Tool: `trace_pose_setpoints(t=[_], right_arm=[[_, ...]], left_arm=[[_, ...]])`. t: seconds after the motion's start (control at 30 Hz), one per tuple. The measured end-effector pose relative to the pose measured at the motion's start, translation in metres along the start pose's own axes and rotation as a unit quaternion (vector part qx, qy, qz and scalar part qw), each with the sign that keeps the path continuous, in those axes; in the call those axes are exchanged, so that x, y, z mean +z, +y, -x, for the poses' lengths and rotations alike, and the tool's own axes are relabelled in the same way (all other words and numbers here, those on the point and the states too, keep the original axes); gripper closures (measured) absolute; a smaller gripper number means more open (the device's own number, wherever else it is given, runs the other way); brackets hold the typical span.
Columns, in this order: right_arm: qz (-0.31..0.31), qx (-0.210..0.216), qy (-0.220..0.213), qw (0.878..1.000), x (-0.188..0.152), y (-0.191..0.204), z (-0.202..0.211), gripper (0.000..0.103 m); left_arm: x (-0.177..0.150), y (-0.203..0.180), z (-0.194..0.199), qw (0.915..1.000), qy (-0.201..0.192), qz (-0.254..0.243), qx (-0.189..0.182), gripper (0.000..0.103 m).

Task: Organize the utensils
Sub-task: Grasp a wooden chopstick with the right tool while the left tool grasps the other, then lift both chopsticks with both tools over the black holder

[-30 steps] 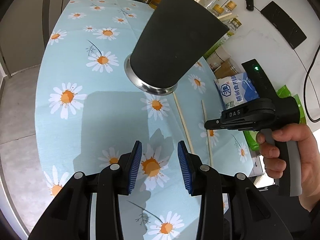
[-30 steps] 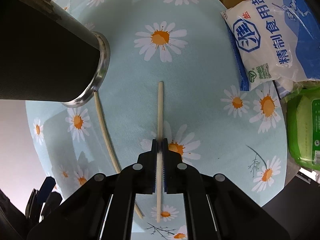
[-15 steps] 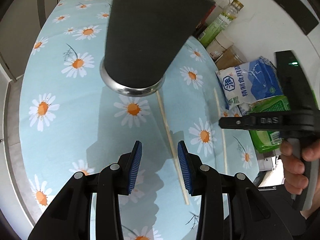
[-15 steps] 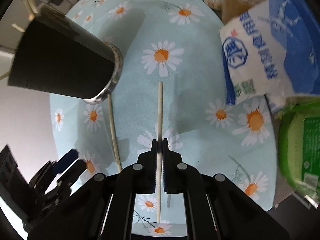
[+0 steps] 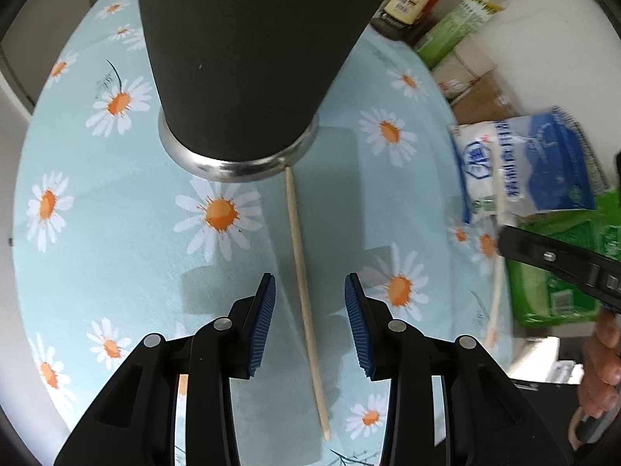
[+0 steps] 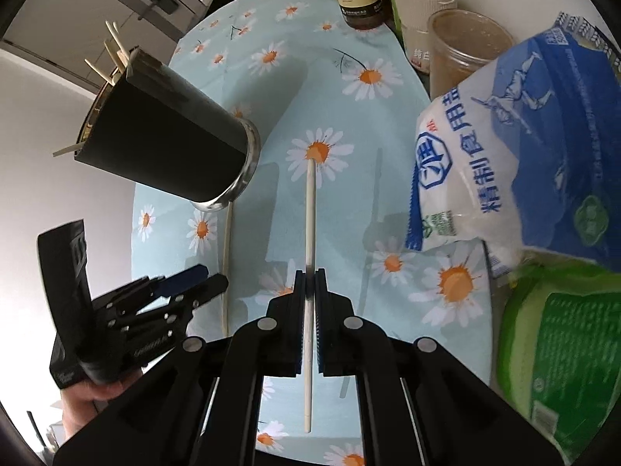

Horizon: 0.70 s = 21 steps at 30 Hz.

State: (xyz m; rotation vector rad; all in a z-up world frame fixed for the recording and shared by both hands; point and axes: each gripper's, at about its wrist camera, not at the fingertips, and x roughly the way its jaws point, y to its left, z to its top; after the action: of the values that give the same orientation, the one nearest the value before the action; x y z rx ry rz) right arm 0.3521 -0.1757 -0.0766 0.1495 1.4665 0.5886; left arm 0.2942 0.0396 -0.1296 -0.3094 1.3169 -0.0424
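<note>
The left gripper has its blue-padded fingers spread apart with nothing between them. Directly below the gap, a pale chopstick on the cloth lies lengthwise along the tool's axis, running from near the fingers' base forward between the pads and on toward the black utensil holder. The chopstick's far tip reaches the holder's shiny metal base rim. The holder stands on the daisy-print tablecloth straight ahead of the left gripper and fills the upper middle of that view.

The right gripper has its fingers pressed together on a second chopstick, pinching it partway along its length, so one end sticks out behind the pads and the longer part points forward, clear of the cloth. Its thin shadow falls on the cloth just to the right. Ahead and to the left of this tool is the same black holder, with several chopstick ends poking out of its mouth. To the right sit a blue-and-white salt bag and a green package; further ahead stand jars and bottles.
</note>
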Motion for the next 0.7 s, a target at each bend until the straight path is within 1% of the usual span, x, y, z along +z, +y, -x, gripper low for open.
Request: trace_pose_setpoints(t=[0.03, 0.1, 0.13, 0.23, 0.27, 0.3, 0.37, 0.43, 0.53, 0.57, 0.6, 0.63, 0.7], right_arm=[[0.003, 0.004, 0.001, 1.0, 0.0, -0.002, 0.002, 0.097], [0.007, 0.01, 0.004, 1.0, -0.001, -0.004, 0.001, 0.097], [0.01, 0.017, 0.007, 1.0, -0.001, -0.006, 0.001, 0.097], [0.016, 0.029, 0.012, 0.999, -0.001, -0.009, 0.002, 0.097], [0.02, 0.03, 0.01, 0.999, -0.001, -0.01, 0.003, 0.097], [0.025, 0.029, 0.005, 0.999, -0.001, -0.01, 0.005, 0.097], [0.028, 0.033, 0.003, 0.999, -0.001, -0.012, 0.007, 0.097], [0.032, 0.038, 0.005, 0.999, -0.001, -0.013, 0.007, 0.097], [0.037, 0.044, 0.01, 0.998, -0.002, -0.013, 0.007, 0.097], [0.038, 0.047, 0.013, 0.998, -0.002, -0.013, 0.006, 0.097], [0.039, 0.05, 0.015, 0.998, -0.002, -0.013, 0.005, 0.097], [0.044, 0.053, 0.018, 0.998, -0.002, -0.012, 0.005, 0.097], [0.049, 0.053, 0.019, 0.997, -0.003, -0.012, 0.002, 0.097]], left_arm=[[0.001, -0.002, -0.001, 0.9999, 0.004, -0.001, 0.012, 0.067], [0.004, -0.004, -0.003, 0.9997, 0.009, 0.0, 0.021, 0.067], [0.006, -0.006, -0.004, 0.9994, 0.014, 0.0, 0.032, 0.068], [0.009, -0.007, -0.011, 0.9986, 0.024, 0.01, 0.045, 0.07], [0.009, -0.007, -0.013, 0.9984, 0.027, 0.012, 0.047, 0.072], [0.01, -0.008, -0.014, 0.9983, 0.028, 0.012, 0.05, 0.077], [0.011, -0.009, -0.016, 0.9979, 0.027, 0.011, 0.057, 0.079], [0.012, -0.011, -0.017, 0.9979, 0.031, 0.016, 0.054, 0.087], [0.01, -0.012, -0.018, 0.9977, 0.03, 0.012, 0.06, 0.09], [0.01, -0.012, -0.018, 0.9974, 0.03, 0.012, 0.064, 0.092], [0.01, -0.012, -0.018, 0.9973, 0.031, 0.013, 0.065, 0.097], [0.01, -0.011, -0.018, 0.9975, 0.035, 0.017, 0.059, 0.099], [0.012, -0.018, -0.023, 0.9973, 0.037, 0.018, 0.061, 0.099]])
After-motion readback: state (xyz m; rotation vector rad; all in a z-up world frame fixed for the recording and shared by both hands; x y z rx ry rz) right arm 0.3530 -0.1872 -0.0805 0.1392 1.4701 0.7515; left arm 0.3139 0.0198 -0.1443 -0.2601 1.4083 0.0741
